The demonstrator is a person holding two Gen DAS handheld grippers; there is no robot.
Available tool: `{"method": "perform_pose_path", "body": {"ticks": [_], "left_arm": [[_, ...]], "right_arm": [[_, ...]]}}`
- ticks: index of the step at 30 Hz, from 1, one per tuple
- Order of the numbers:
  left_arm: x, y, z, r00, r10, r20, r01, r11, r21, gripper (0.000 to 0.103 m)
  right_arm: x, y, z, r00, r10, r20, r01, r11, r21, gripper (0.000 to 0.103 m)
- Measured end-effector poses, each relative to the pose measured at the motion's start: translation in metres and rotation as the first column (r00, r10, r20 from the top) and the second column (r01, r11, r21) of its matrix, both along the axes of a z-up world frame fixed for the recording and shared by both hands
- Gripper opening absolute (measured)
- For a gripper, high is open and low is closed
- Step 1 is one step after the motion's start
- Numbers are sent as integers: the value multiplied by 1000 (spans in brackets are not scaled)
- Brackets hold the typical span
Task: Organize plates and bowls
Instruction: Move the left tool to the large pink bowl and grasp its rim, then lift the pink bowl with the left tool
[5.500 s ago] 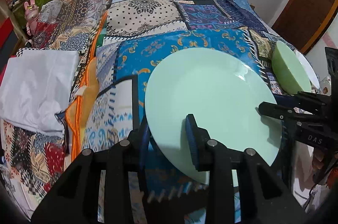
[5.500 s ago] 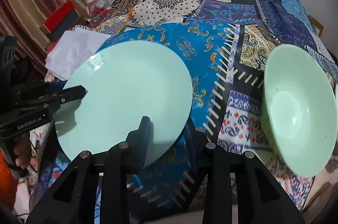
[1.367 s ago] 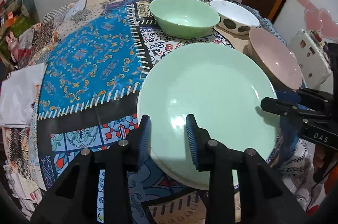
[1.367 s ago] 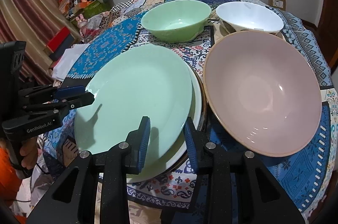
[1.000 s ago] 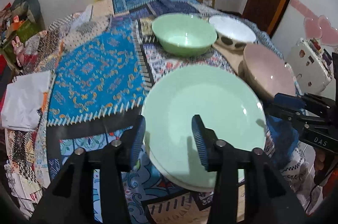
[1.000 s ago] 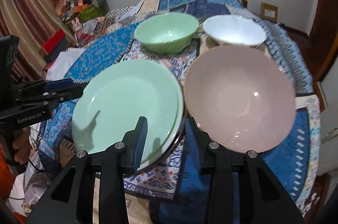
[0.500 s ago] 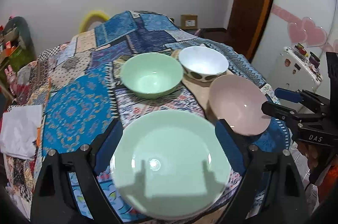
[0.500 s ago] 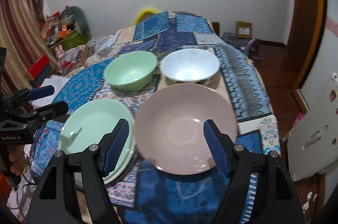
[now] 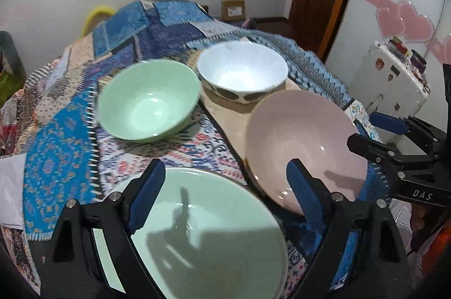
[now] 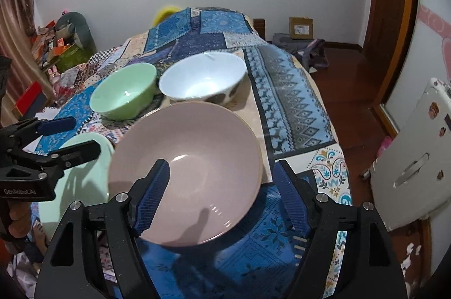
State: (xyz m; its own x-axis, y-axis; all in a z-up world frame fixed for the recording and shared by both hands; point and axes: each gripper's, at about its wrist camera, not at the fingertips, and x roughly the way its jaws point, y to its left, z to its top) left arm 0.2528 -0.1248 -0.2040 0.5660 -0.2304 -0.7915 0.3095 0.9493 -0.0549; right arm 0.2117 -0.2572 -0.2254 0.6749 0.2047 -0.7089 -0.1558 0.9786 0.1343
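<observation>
Both grippers are hanging with fingers spread wide, holding nothing. The left gripper (image 9: 222,186) is showing the whole green plate (image 9: 208,237) near it; the right gripper (image 10: 222,191) is showing mostly the pink bowl (image 10: 186,158), with the green bowl (image 10: 124,93) and white bowl (image 10: 203,79) farther on the desk (image 10: 296,101).

Three bowls, green (image 9: 148,98), white (image 9: 242,72), pink (image 9: 304,146); one green plate (image 9: 214,237).

Green plate (image 9: 208,231) released; both hand-held grippers wide.
</observation>
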Motion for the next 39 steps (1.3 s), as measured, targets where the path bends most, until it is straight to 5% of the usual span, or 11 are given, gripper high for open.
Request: {"method": "perform_pose_path", "body": {"ticks": [6,14,22,39], "left_arm": [[14,-18,-22,997,-39,-71,40,999,10,65],[29,-30,-39,988,-63,-144,63,998,-7,46],[33,-38,-49,977,-104,-188,98,994,-41,24],[14,-32,-14,989,-76,-124,65,994,-86,22]], "right_arm": [[5,-11,-15,999,-8,-32,10,999,50,71],[12,-22,-33,995,10,-98,4,990,138,38],[13,-14,-42,992,43,-120,-24,988,150,27],[1,-13,-13,997,5,-82,6,991,133,25]]}}
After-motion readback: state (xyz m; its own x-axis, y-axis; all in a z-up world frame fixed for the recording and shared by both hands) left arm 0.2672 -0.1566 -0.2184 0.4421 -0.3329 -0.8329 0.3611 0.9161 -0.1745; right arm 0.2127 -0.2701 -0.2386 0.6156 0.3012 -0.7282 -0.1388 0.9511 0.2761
